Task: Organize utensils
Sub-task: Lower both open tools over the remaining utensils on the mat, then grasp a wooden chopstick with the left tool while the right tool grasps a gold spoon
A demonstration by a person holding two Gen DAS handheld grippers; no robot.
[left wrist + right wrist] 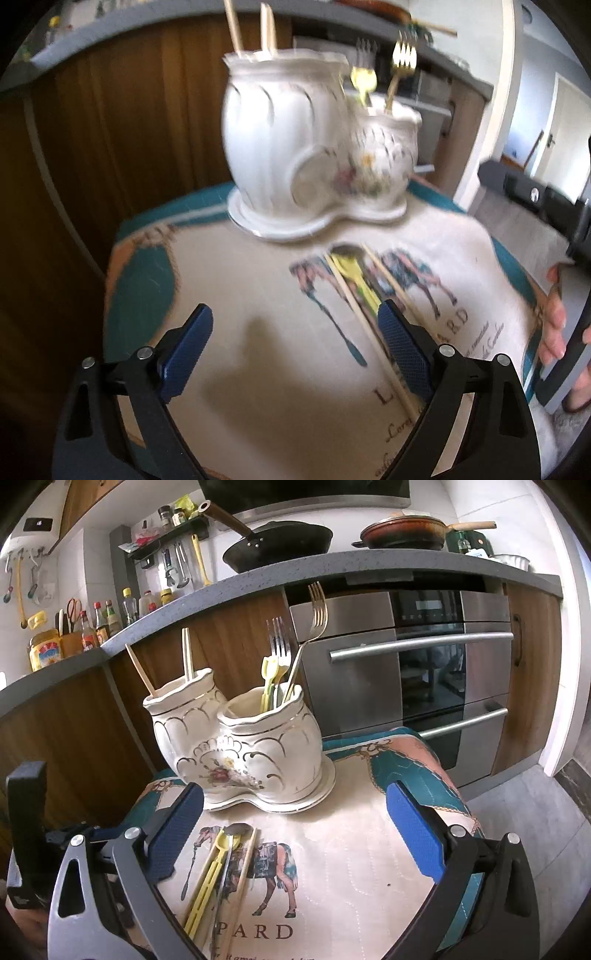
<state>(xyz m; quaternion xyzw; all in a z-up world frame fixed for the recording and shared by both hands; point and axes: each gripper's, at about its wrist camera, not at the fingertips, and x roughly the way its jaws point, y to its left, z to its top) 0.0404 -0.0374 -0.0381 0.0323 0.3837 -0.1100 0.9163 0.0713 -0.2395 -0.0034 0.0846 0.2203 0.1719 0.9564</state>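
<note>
A white ceramic double-pot utensil holder (236,749) stands at the far side of a cloth-covered table (351,878); it also shows, blurred, in the left wrist view (295,147). One pot holds chopsticks (186,653), the other forks (317,609) and a yellow utensil (267,679). On the cloth lie a yellow spoon (207,882), a metal spoon (236,830) and loose chopsticks (245,867), also seen in the left wrist view (354,306). My left gripper (295,343) is open and empty, its right finger over the loose utensils. My right gripper (295,834) is open and empty above the cloth.
A grey counter (295,572) with pans (280,542) and bottles (103,620) runs behind the table. A steel oven (406,664) stands at the back right. The hand on the right gripper (554,325) shows at the table's right edge.
</note>
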